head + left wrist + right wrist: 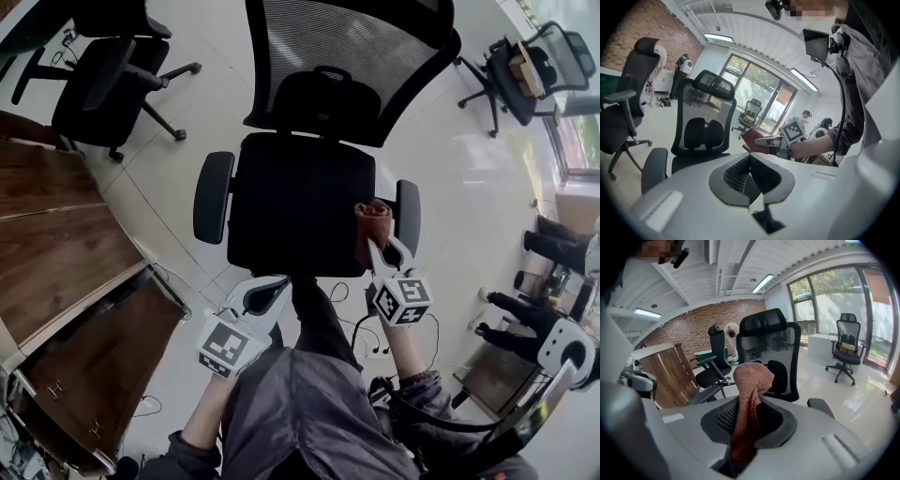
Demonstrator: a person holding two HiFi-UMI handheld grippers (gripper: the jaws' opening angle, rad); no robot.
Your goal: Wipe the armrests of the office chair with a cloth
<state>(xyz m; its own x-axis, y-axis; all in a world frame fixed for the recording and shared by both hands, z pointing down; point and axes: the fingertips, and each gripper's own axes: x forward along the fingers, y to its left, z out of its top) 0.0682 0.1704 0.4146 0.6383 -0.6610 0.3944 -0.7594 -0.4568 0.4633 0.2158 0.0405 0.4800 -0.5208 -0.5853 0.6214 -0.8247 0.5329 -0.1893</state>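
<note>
A black office chair (300,202) with a mesh back stands in front of me, its left armrest (214,195) and right armrest (408,216) both bare. My right gripper (382,251) is shut on a reddish-brown cloth (373,223), held over the seat's right edge, just inside the right armrest. In the right gripper view the cloth (749,390) stands up from the right gripper (747,420), with the chair (771,352) behind. My left gripper (262,295) hangs by the seat's front edge. In its own view the left gripper (750,174) is shut on nothing, and the cloth (752,139) shows beyond.
A wooden desk (56,244) runs along the left. Another black chair (103,80) stands at the back left and one more (525,75) at the back right. Cables (361,337) lie on the tiled floor. A person's legs (525,328) and gear sit at the right.
</note>
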